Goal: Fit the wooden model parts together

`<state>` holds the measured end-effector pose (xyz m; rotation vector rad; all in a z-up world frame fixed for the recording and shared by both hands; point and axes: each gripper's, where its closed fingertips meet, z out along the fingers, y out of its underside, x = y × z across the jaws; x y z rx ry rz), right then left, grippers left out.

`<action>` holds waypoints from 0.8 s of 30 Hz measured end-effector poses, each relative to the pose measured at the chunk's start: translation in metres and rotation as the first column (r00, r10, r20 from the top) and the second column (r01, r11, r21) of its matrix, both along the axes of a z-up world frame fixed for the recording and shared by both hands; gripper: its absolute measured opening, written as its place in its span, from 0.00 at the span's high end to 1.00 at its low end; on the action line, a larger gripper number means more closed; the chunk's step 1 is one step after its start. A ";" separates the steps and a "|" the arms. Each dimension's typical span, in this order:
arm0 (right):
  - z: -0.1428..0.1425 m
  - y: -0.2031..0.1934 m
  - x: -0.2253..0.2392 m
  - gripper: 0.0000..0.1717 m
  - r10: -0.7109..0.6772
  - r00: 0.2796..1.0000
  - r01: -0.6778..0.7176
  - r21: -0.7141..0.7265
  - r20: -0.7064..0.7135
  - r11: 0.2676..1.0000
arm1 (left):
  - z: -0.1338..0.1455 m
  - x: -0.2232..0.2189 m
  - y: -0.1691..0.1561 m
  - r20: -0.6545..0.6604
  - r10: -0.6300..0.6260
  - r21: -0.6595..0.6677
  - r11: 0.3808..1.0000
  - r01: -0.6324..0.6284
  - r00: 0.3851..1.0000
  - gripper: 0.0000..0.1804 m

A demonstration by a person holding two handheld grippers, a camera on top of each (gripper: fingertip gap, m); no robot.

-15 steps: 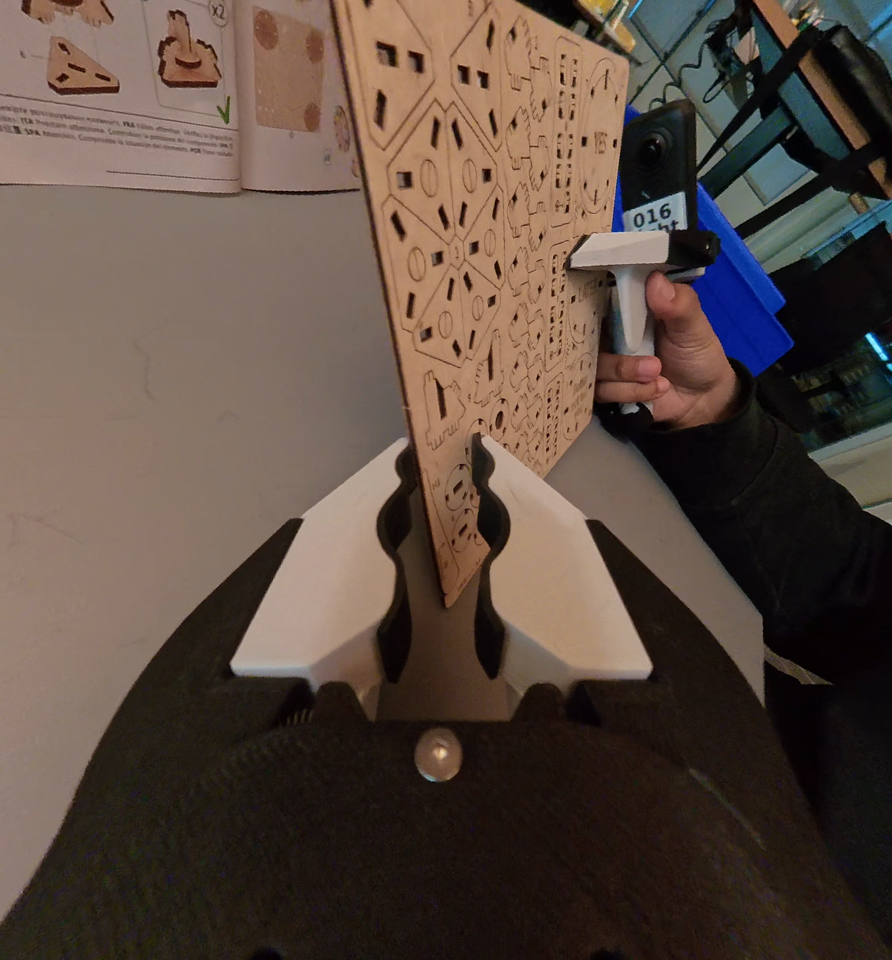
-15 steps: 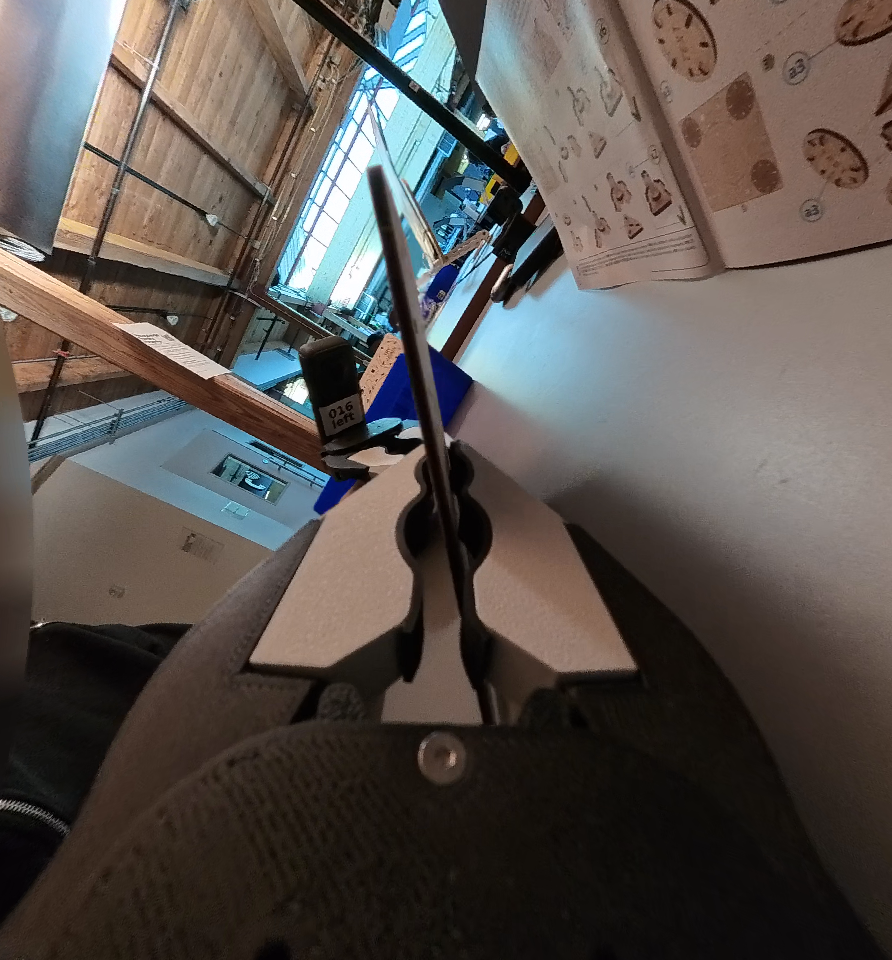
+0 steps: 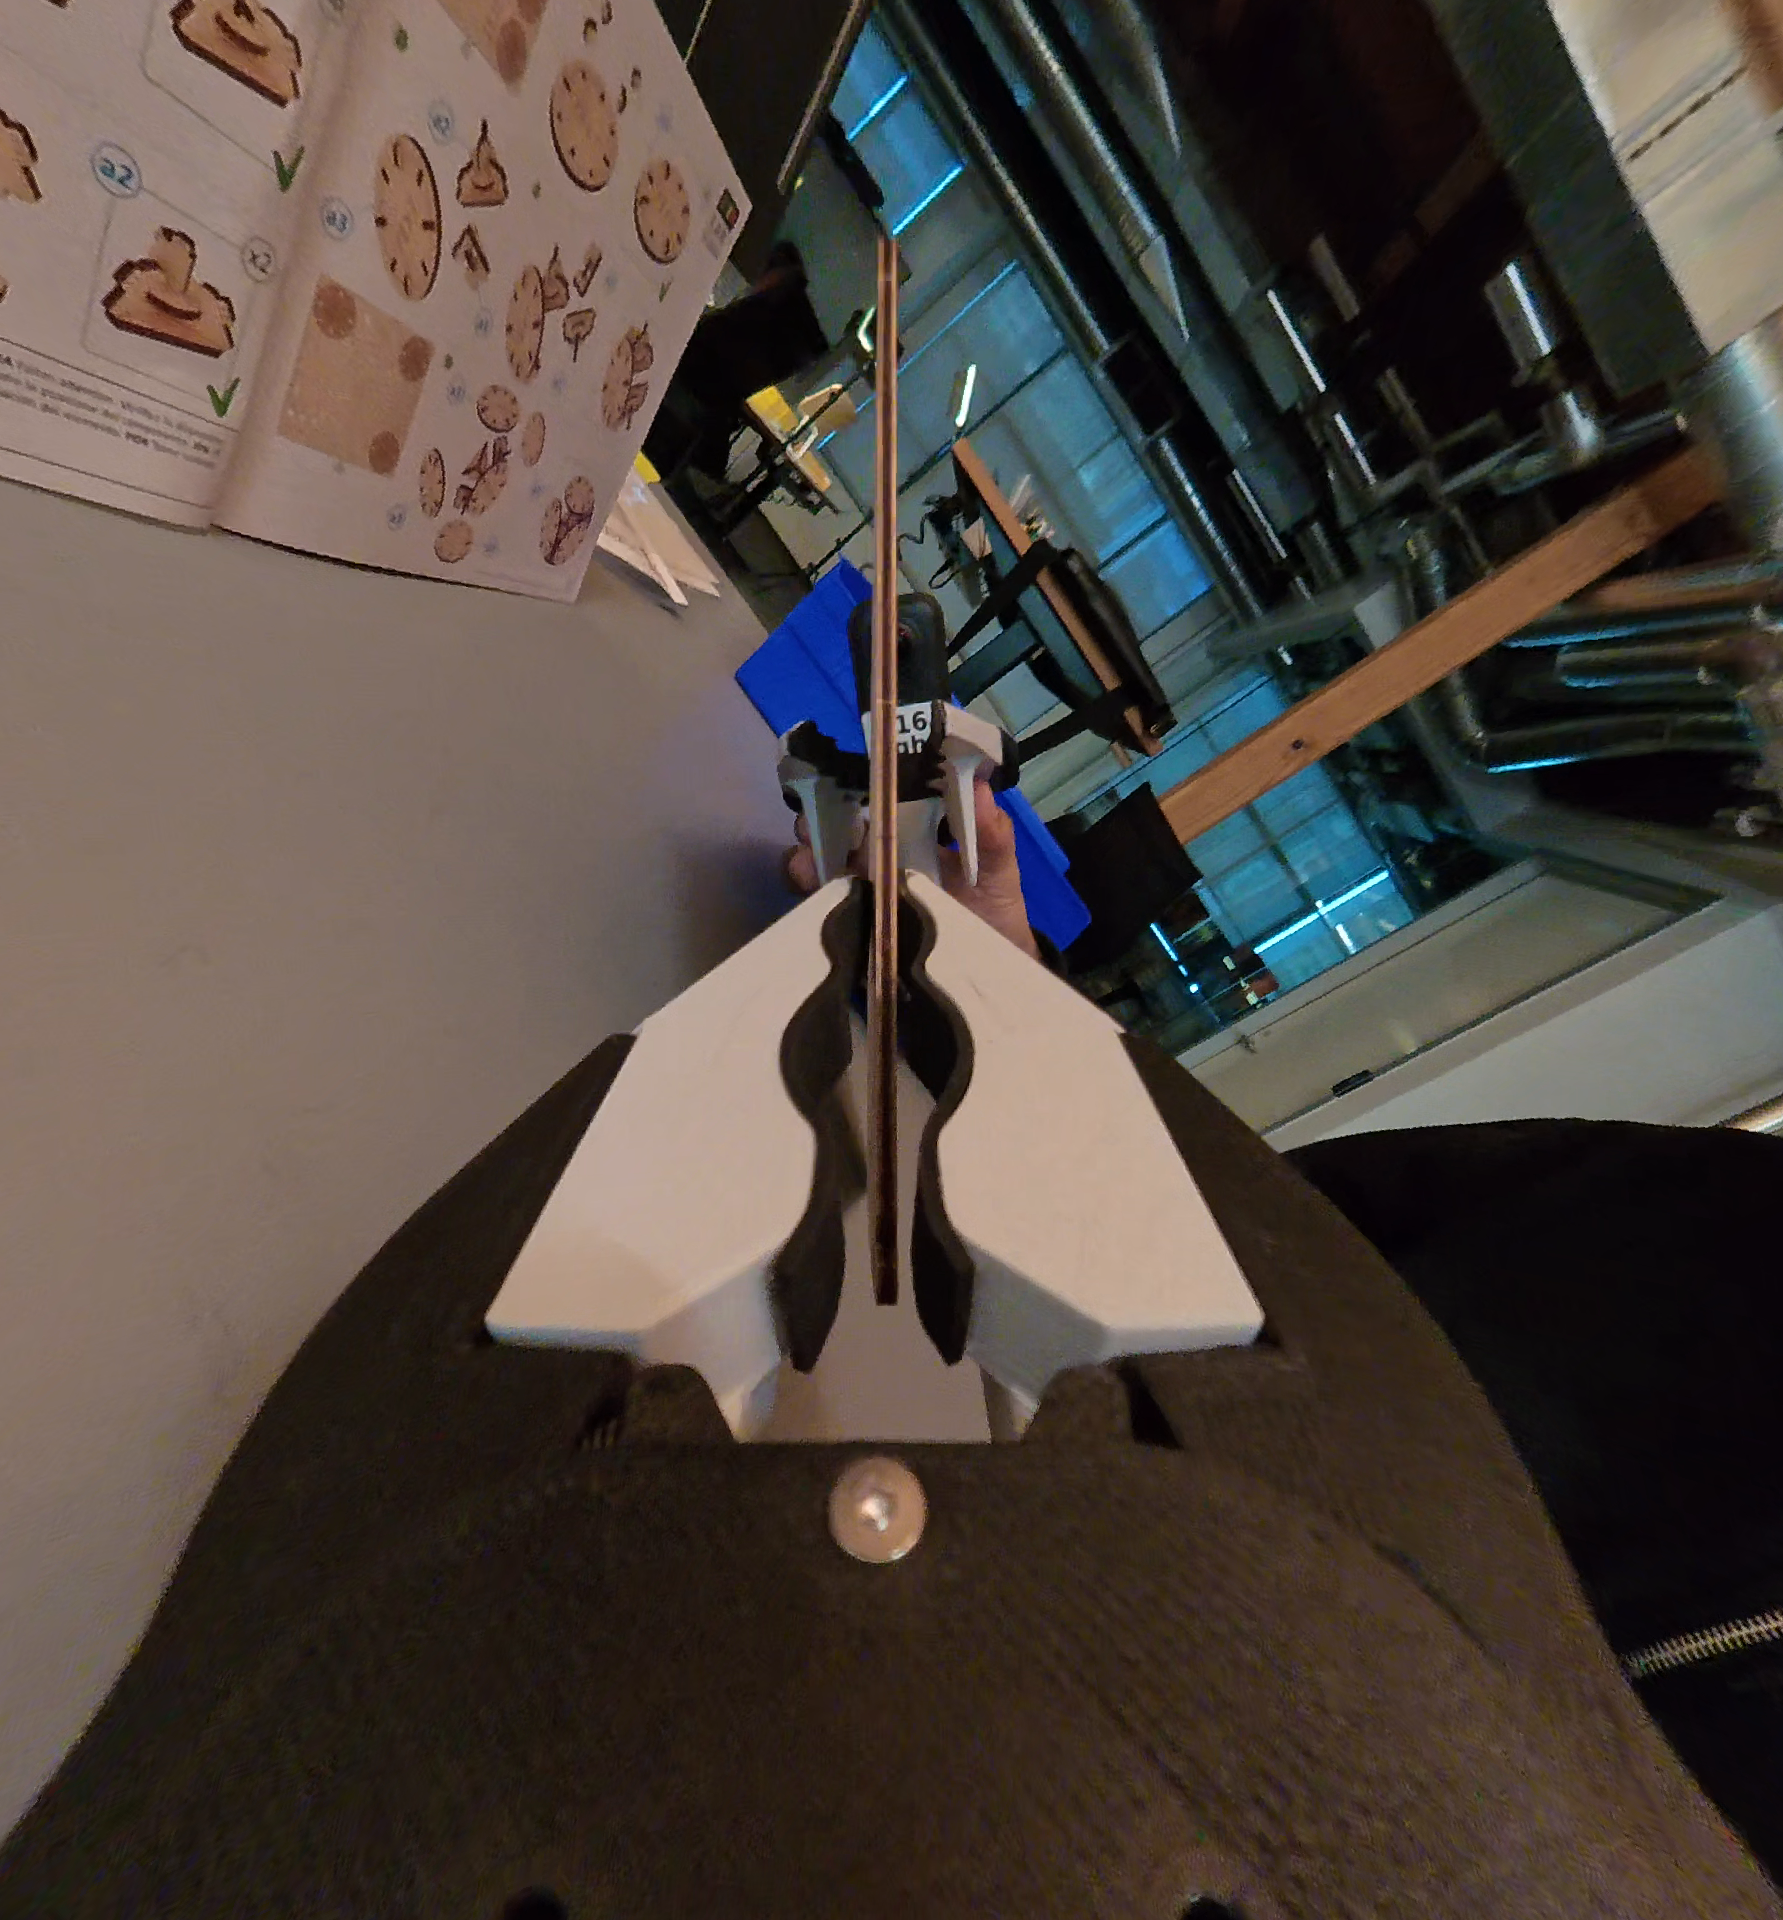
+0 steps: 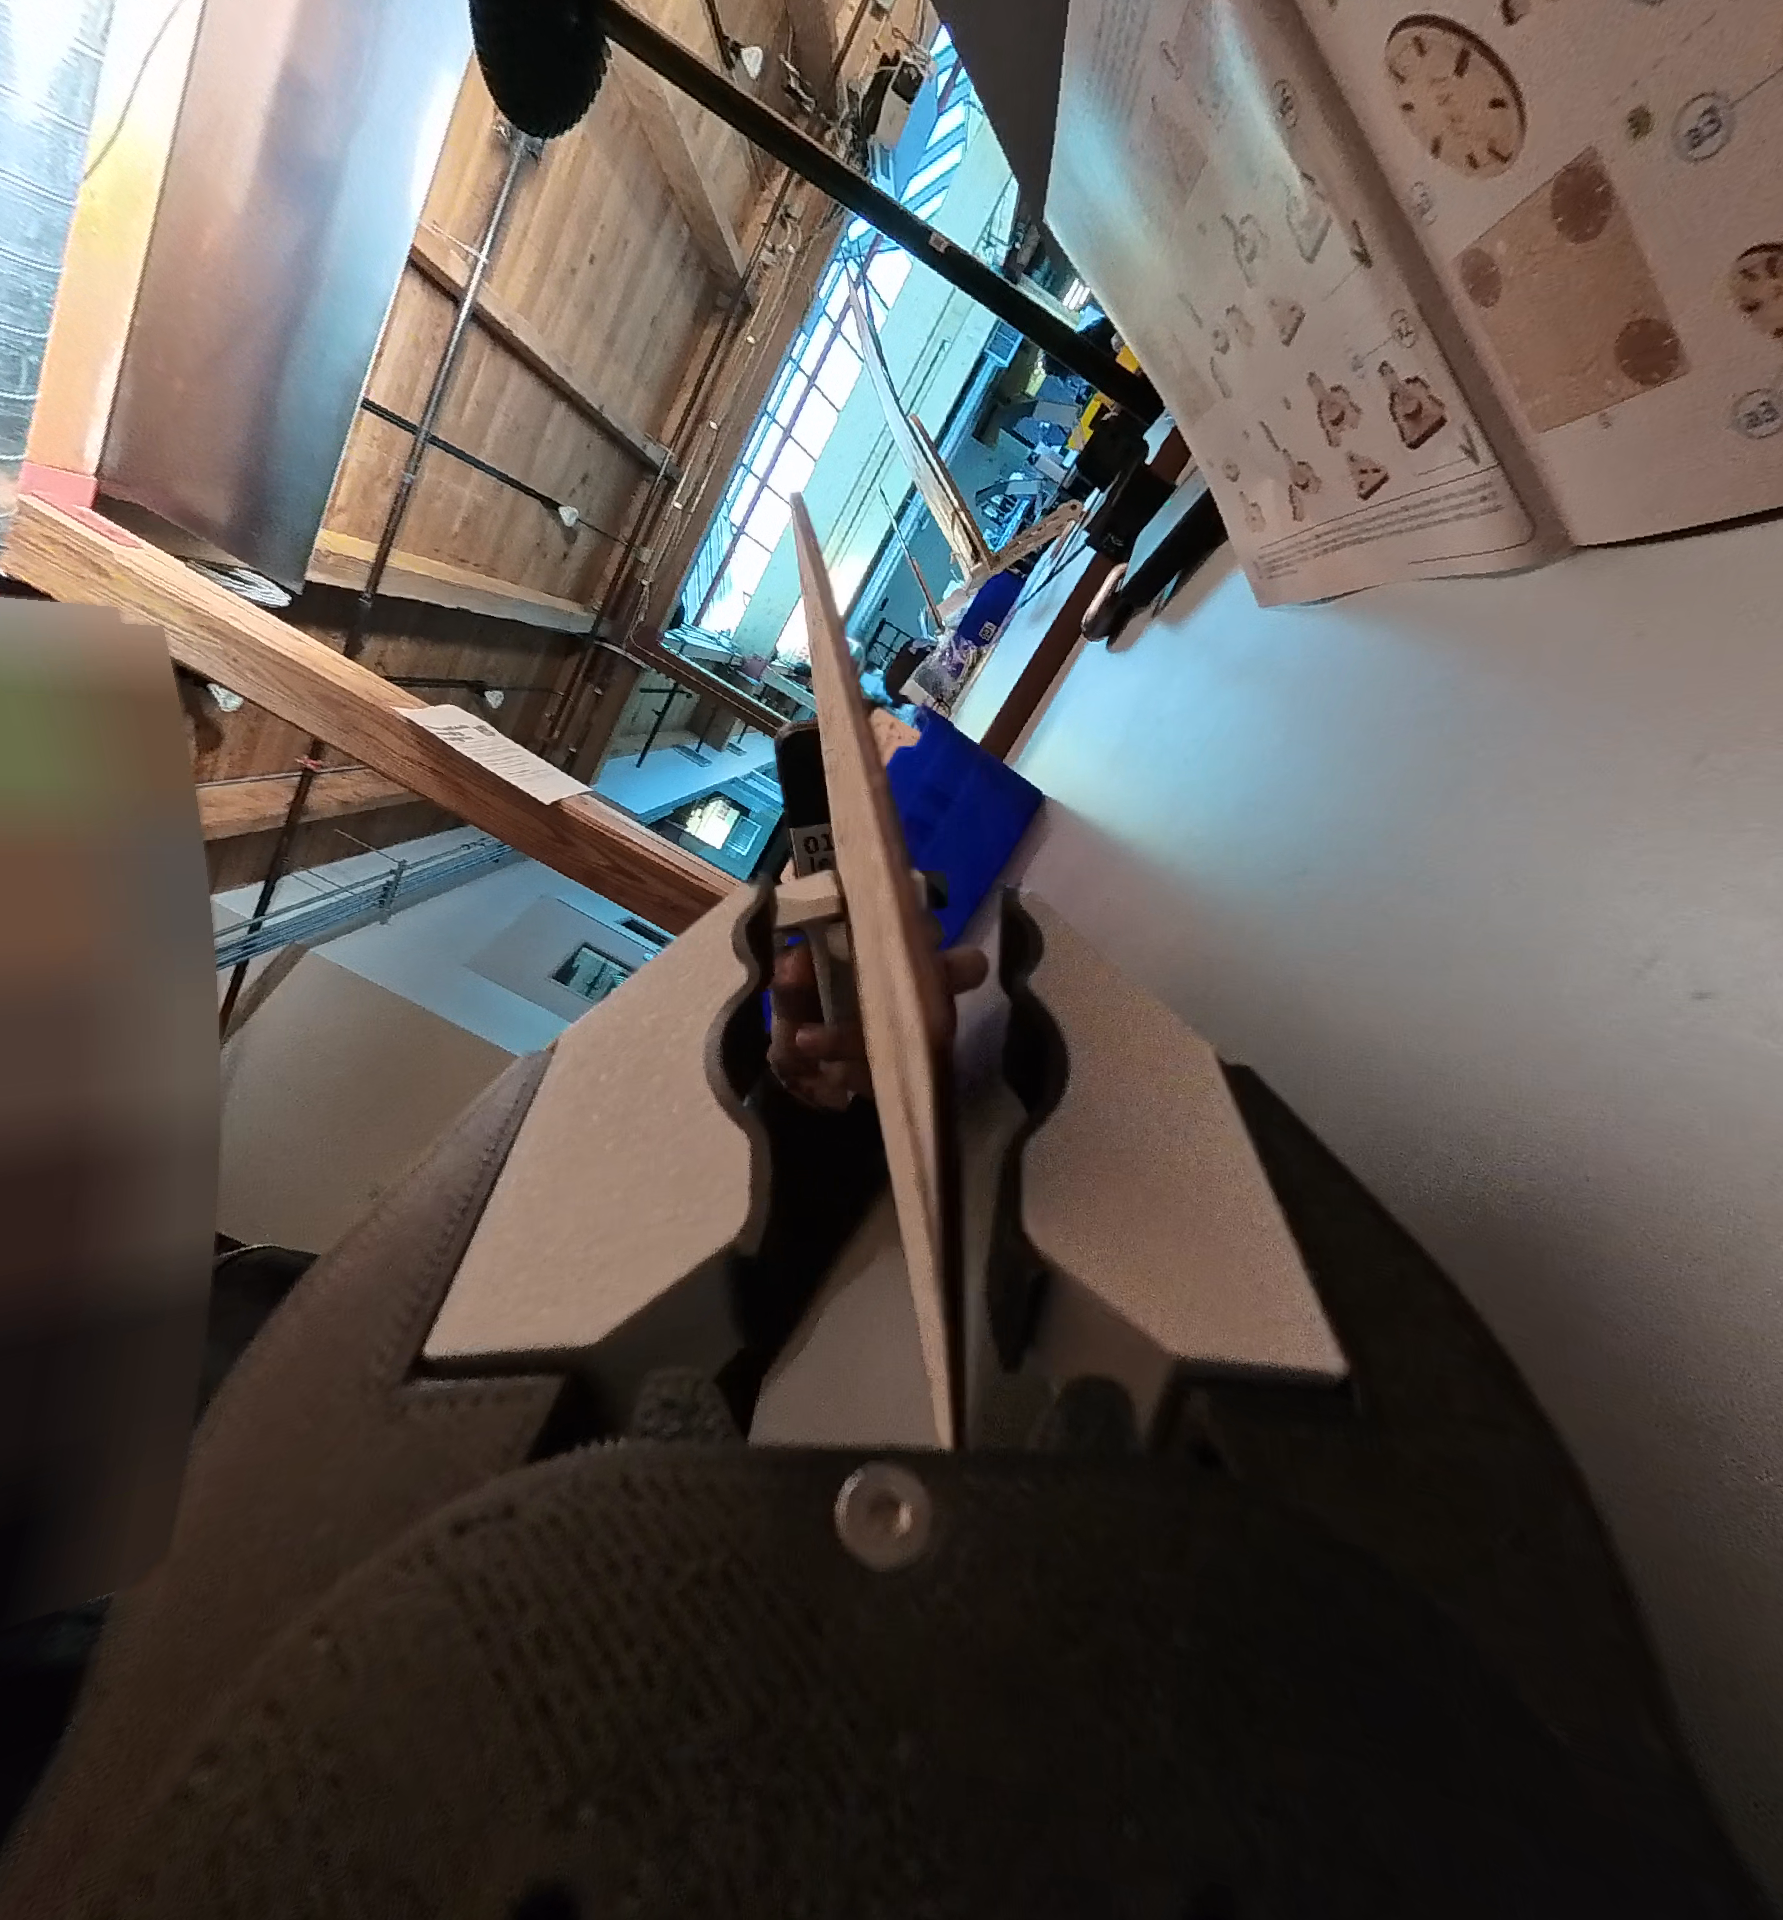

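A thin laser-cut plywood sheet (image 3: 887,520) is held upright above the grey table (image 3: 243,935), seen edge-on in the left wrist view. My left gripper (image 3: 884,894) is shut on its near edge, with both pads pressed against it. My right gripper (image 3: 892,821) shows farther off at the sheet's far edge, its white fingers spread to either side without touching it. In the right wrist view the right gripper (image 4: 892,914) is open wide. The sheet (image 4: 902,1091) stands between its fingers with a gap on both sides. The left gripper (image 4: 840,902) pinches the sheet beyond it.
An open instruction booklet (image 3: 347,312) lies on the table at the back; it also shows in the right wrist view (image 4: 1489,260). A blue bin (image 3: 804,665) stands behind the grippers near the table's edge. A person's hand (image 3: 1001,883) holds the right gripper. The tips of one gripper are about 10 centimetres away from the tips of the other.
My left gripper's pads have closed onto the plywood sheet. My right gripper, which was shut on the sheet, has opened and let go. The sheet now stands edge-on to the left view.
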<state>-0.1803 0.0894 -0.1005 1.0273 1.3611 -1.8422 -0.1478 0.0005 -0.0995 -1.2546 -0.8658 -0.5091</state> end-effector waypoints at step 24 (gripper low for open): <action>-0.005 -0.014 0.030 1.00 0.168 0.978 -0.142 0.192 -0.125 0.971 | -0.037 0.017 0.004 -0.262 -0.112 -0.466 0.884 -0.025 0.958 0.89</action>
